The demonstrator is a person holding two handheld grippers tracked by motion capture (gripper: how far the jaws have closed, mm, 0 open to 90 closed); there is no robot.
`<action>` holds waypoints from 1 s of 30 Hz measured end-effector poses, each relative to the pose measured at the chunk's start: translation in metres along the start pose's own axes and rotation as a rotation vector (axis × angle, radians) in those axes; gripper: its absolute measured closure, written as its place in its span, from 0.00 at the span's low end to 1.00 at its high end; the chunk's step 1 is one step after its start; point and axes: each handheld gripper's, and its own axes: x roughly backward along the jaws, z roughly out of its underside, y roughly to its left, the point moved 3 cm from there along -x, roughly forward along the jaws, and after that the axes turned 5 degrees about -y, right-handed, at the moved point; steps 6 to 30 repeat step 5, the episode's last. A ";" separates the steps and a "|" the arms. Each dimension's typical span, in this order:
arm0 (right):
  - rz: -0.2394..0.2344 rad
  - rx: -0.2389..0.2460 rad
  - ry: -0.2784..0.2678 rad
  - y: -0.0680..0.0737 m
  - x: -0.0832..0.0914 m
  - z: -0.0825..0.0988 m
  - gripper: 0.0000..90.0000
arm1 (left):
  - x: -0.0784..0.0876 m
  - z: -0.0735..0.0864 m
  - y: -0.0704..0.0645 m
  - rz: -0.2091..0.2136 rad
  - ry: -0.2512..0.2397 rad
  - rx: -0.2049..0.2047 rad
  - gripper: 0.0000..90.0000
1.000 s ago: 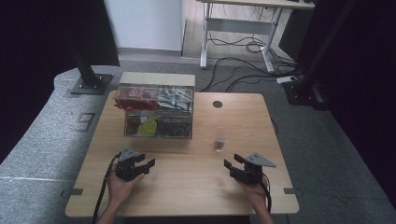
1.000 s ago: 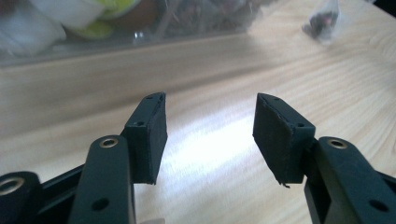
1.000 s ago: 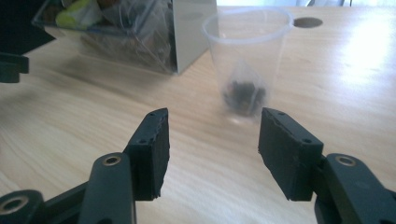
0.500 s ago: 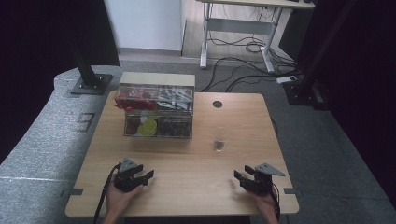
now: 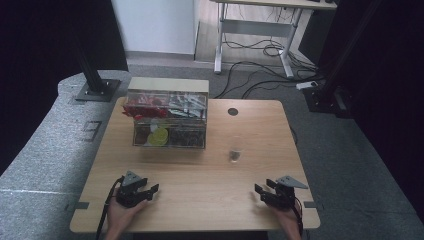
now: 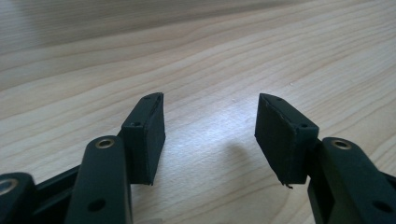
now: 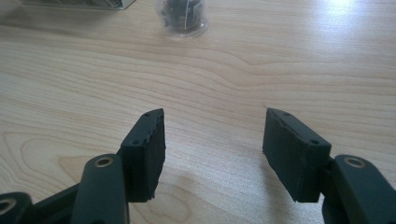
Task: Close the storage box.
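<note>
My left gripper (image 5: 151, 189) rests low over the wooden table (image 5: 200, 200) near its front left, held in a hand. Its jaws stand open with bare wood between them in the left gripper view (image 6: 210, 100). At the front right my right gripper (image 5: 259, 190) is likewise open and holds nothing (image 7: 215, 114). A small clear cup (image 5: 235, 155) with something dark inside stands mid-table, ahead of the right gripper (image 7: 184, 16). A clear compartment box (image 5: 169, 120) with red, yellow and dark contents sits at the back left.
A dark round hole (image 5: 233, 111) marks the table's far side. A corner of the clear box (image 7: 79, 3) shows at the top of the right gripper view. Grey floor, black stands and cables surround the table.
Both hands have drawn back toward the table's near edge and sunk lower. The right gripper has also shifted a little to the right. The cup and the box have not moved.
</note>
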 end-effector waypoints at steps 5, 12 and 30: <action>0.002 0.009 0.003 0.000 -0.001 0.000 0.43 | -0.001 -0.001 0.002 -0.007 0.009 0.002 0.48; 0.002 0.009 0.003 0.000 -0.001 0.000 0.43 | -0.001 -0.001 0.002 -0.007 0.009 0.002 0.48; 0.002 0.009 0.003 0.000 -0.001 0.000 0.43 | -0.001 -0.001 0.002 -0.007 0.009 0.002 0.48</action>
